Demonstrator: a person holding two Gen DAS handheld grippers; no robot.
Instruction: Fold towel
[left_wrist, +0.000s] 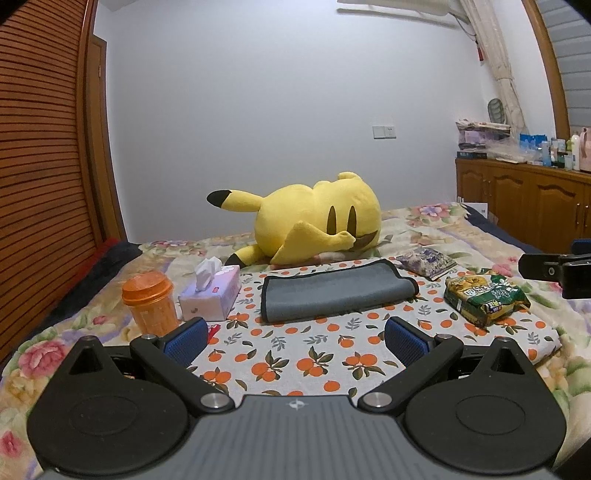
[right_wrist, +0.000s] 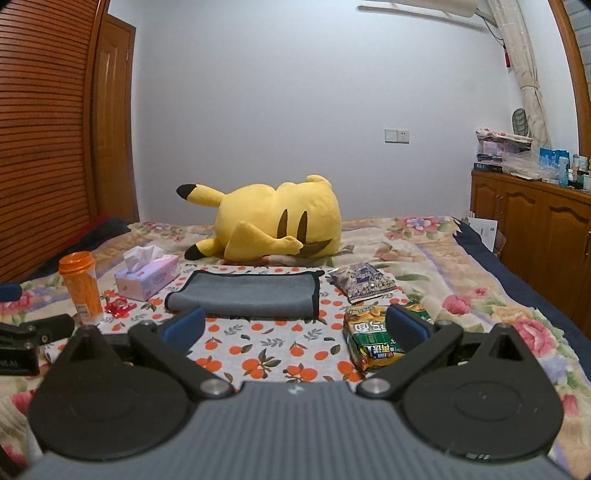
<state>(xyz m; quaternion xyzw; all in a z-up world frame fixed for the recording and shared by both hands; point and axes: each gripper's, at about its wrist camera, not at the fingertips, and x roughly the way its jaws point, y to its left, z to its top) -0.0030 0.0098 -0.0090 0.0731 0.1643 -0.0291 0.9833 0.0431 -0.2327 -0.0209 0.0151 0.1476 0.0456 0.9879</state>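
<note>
Grippers hover low over a bed, both with blue pads spread wide and nothing between them. Seen from its own camera, the left gripper points across an orange-print cloth toward the towel, a grey rectangle edged in black that lies flat on that cloth, straight ahead and a little right of centre. From the right gripper the towel sits ahead and slightly left, so it lies between the two lines of sight, with neither tool touching it. Its long axis runs left to right across both views; it appears already doubled over, a judgement drawn from the rolled look of its near edge. Which gripper is nearer cannot be told for sure, though the right one's left pad overlaps the towel's near edge in its view, suggesting it may be somewhat closer. Any further fold would likely need each gripper to take one short end, left on left, right on right. Around the towel stand a tissue box and an orange cup to the left, and a green snack bag and a purple packet to the right. Beyond it a yellow plush lies on its side against the pale wall.
</note>
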